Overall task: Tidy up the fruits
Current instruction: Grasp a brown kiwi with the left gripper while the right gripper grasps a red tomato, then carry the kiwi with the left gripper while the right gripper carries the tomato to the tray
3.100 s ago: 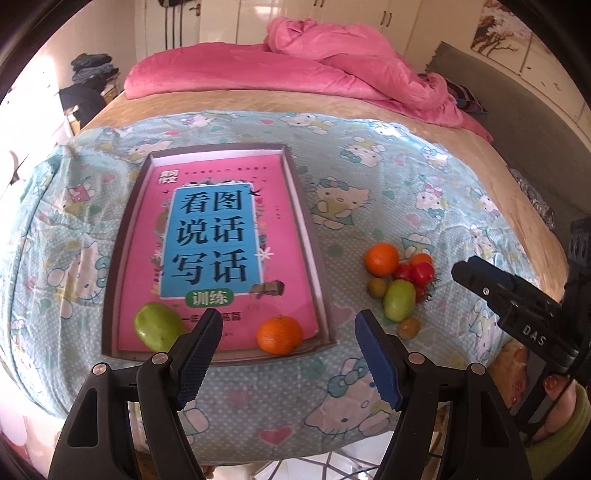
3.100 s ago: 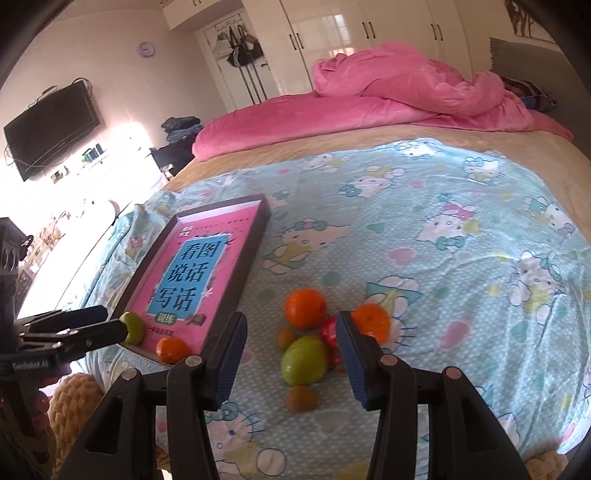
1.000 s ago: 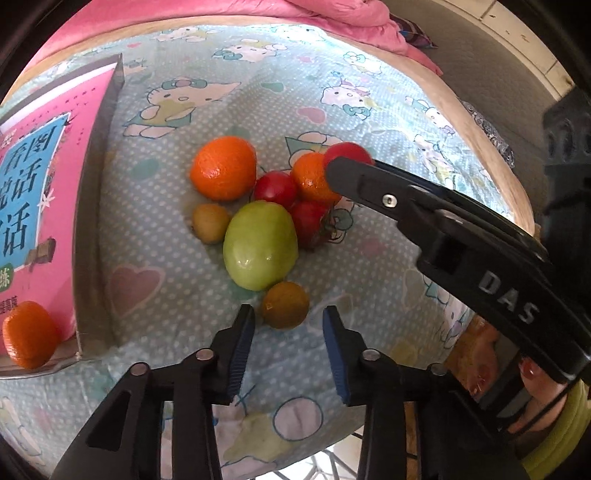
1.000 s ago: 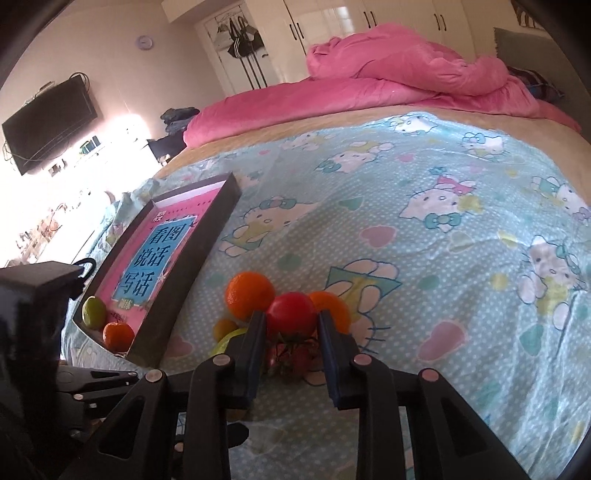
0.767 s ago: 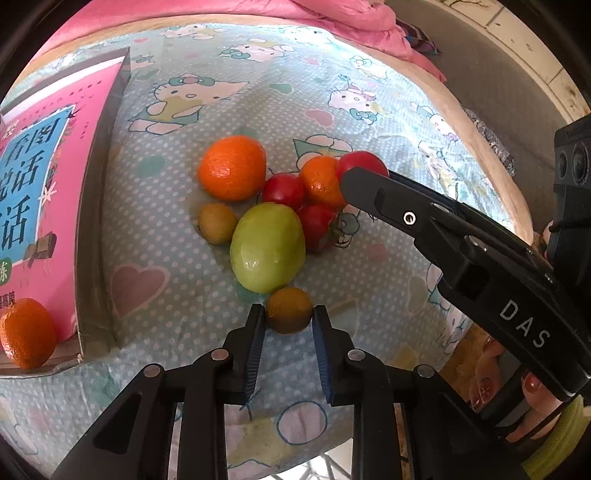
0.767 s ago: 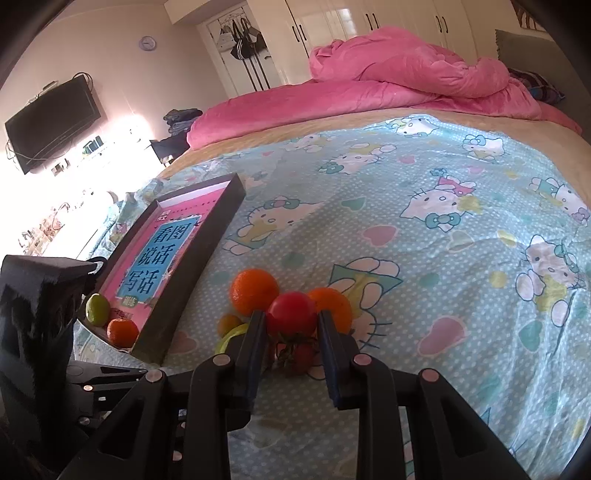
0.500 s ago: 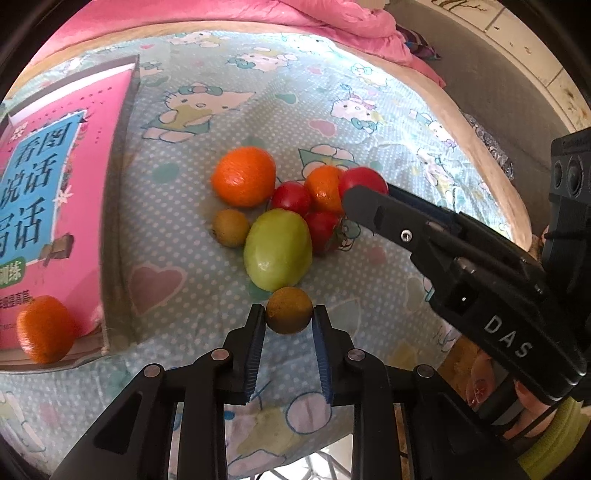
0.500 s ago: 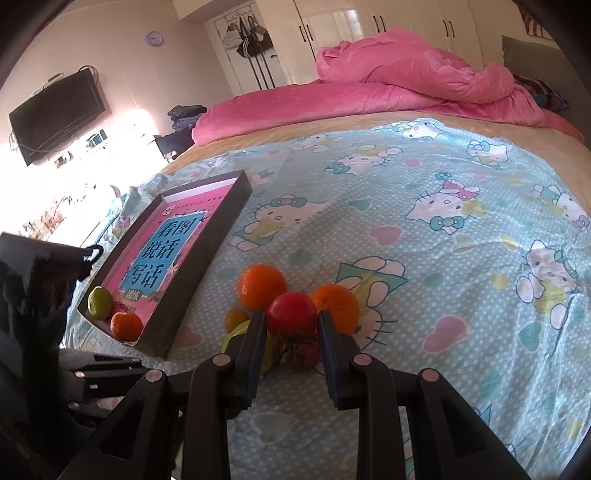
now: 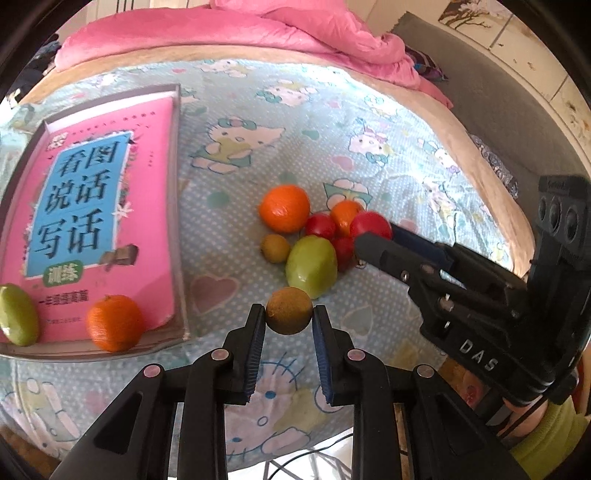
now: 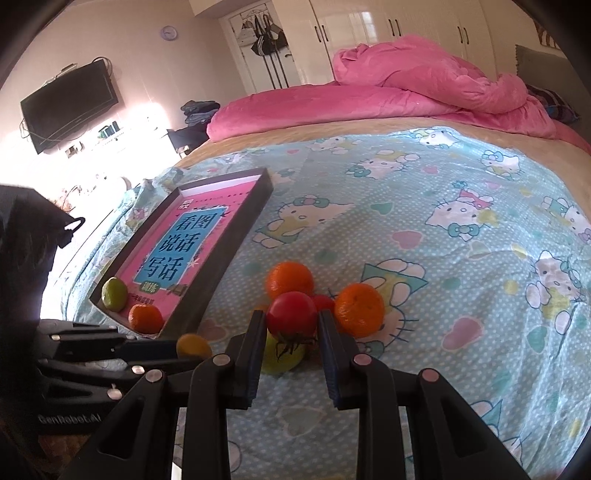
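Home bedroom: bed (image 10: 424, 192) with cartoon sheet (image 10: 461, 236), pink duvet (image 10: 424, 88), wardrobe (image 10: 369, 33), wall TV (image 10: 70, 103).

The left gripper (image 9: 289, 319) points forward over the bed's near edge, its blue-padded fingers (image 9: 254, 343) closed on a small brown fruit (image 9: 289, 311) held at the tips — clear of the sheet, as far as shows. The right gripper (image 10: 291, 319) reaches in from the right, level and low, its jaws clamped on a red tomato (image 10: 291, 313) — its black body crosses the left wrist view.
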### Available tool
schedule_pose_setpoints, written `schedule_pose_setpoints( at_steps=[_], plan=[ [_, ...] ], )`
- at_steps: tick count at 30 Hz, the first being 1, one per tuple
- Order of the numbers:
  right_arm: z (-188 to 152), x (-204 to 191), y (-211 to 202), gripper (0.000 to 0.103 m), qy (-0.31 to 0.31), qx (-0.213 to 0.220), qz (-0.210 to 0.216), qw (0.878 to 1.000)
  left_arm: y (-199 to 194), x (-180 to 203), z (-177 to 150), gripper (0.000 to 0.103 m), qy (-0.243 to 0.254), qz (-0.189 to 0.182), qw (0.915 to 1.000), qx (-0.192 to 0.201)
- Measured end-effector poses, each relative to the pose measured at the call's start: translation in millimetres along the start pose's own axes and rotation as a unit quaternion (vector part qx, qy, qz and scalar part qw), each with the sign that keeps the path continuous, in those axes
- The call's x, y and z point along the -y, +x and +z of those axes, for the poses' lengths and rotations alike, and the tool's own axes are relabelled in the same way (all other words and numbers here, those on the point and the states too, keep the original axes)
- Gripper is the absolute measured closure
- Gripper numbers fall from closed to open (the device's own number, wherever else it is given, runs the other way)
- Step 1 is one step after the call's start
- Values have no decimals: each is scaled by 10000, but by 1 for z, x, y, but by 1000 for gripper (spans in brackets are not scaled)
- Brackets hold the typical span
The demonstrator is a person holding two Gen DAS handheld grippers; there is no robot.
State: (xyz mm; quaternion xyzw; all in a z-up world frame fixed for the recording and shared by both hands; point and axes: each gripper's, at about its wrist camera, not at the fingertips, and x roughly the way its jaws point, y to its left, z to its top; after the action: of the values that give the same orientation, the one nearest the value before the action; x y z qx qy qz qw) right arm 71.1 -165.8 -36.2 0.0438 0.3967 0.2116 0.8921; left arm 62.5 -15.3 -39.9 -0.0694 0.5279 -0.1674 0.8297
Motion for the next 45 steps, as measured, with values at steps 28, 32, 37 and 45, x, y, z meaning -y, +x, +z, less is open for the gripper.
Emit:
schedule_pose_setpoints(
  at_steps=[28,32,37,45],
  plan=[
    [-4,-55,-8,74,-370,-62,407,9985,-62,-82,3,76,-876,561,9926,630],
    [-5,-58,-6,74,-369,-90,455,9982,-70,-97,2,76,-973,756,9897,728],
    [-1,-70,-1,74,-453,-105,548,9974,-73,-114,0,76,-1146,837,9870,752],
    [5,-101,9,74,-737,-161,698,9947,-66,-126,-3,76,-1186,935,9859,721]
  ],
)
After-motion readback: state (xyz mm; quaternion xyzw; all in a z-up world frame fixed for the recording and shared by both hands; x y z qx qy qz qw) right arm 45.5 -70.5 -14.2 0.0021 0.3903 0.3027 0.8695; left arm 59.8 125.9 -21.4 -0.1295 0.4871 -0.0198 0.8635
